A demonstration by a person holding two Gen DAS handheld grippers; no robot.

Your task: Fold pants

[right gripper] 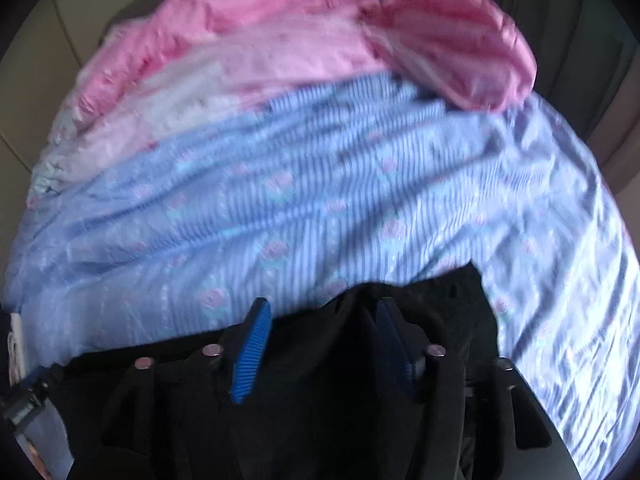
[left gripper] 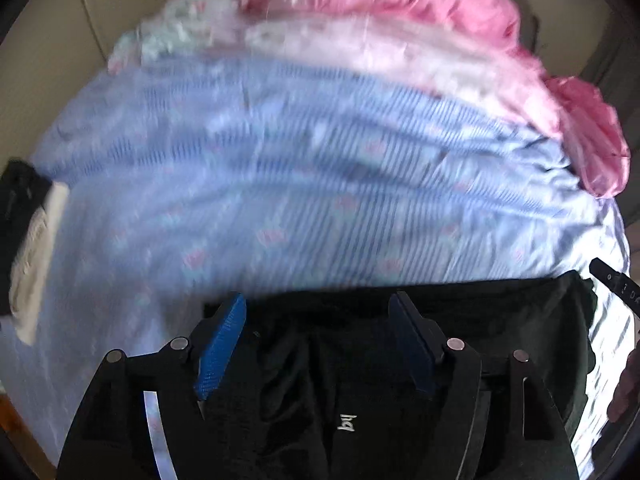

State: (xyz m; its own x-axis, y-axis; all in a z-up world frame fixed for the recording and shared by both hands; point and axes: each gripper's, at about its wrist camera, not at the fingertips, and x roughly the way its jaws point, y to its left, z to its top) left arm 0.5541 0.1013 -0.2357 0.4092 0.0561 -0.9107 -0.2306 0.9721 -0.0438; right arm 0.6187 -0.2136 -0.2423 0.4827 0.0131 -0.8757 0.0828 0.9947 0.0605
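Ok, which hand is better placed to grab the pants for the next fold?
Probably left. Its tool is open over the pants, fabric between the pads. The right tool is open above bunched fabric near the corner.

1. The left wrist view looks forward along its fingers [left gripper: 224, 340], low and close over the black pants [left gripper: 360, 360], across the bed [left gripper: 280, 180] toward the pink quilt [left gripper: 380, 0].
2. The right wrist view faces the same way, equally near, over the pants [right gripper: 320, 400].
3. Both views share the pants, the blue sheet [right gripper: 320, 200], and the quilt [right gripper: 240, 12].
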